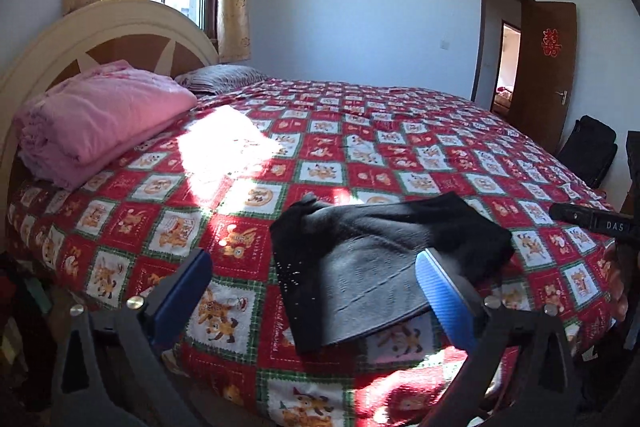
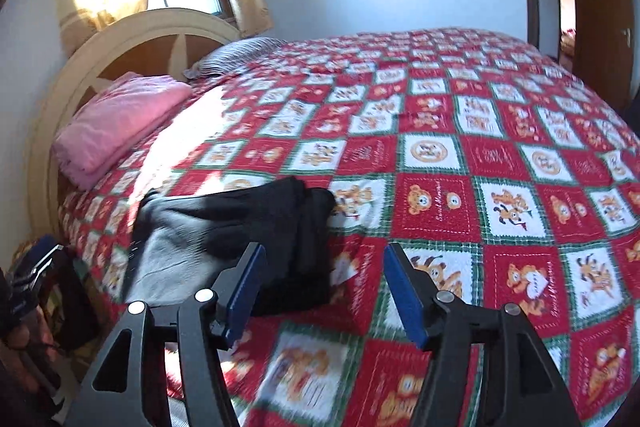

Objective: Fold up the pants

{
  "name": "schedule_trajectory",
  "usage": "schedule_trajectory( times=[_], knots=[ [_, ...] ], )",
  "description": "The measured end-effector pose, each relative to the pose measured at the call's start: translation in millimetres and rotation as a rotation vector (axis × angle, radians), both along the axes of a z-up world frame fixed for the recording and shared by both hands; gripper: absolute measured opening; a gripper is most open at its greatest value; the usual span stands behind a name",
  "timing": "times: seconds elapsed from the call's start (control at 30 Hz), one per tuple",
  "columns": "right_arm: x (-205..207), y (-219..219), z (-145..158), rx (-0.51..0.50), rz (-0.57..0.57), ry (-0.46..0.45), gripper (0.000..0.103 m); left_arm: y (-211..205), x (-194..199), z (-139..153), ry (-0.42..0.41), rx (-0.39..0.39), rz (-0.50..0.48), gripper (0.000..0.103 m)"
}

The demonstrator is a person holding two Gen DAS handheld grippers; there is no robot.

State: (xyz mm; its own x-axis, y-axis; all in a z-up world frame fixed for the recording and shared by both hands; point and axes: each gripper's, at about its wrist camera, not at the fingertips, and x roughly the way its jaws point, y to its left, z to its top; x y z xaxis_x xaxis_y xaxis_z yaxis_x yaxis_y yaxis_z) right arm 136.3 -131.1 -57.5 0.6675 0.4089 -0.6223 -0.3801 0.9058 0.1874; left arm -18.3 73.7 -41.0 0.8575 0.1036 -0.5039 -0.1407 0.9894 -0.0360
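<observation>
The black pants [image 1: 384, 259] lie folded in a compact bundle near the front edge of the bed, with a grey inner lining showing. My left gripper [image 1: 316, 287] is open and empty, its blue fingers [image 1: 440, 291] standing either side of the bundle just above it. In the right wrist view the pants [image 2: 256, 227] lie to the front left. My right gripper [image 2: 324, 287] is open and empty, hovering just right of the bundle; its left finger [image 2: 246, 287] overlaps the pants' edge.
A red patchwork quilt [image 1: 360, 155] covers the bed. A folded pink blanket [image 1: 100, 119] and a striped pillow [image 1: 220, 77] lie by the cream headboard [image 1: 100, 23]. The other gripper [image 1: 592, 221] shows at the right. An open brown door [image 1: 544, 75] stands behind.
</observation>
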Motion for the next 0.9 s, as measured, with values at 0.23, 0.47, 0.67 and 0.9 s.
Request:
schedule_trajectory(
  times=[0.23,0.47,0.67,0.9],
  knots=[
    [-68.0,21.4,55.8,-0.008,0.068,-0.196,0.074,-31.6,-17.2,29.1,-0.085,0.034,-0.083,0.103],
    [-71.1,20.5,57.8,0.003,0.064,-0.192,0.075,-24.8,-20.5,31.7,-0.103,0.01,-0.065,0.103],
    [-71.4,18.0,58.4,0.018,0.06,-0.194,0.075,-24.6,-19.8,27.3,-0.088,0.0,-0.062,0.103],
    [-71.6,19.9,55.6,0.015,0.067,-0.187,0.075,-23.5,-19.9,27.1,-0.081,0.0,-0.062,0.103]
  ],
)
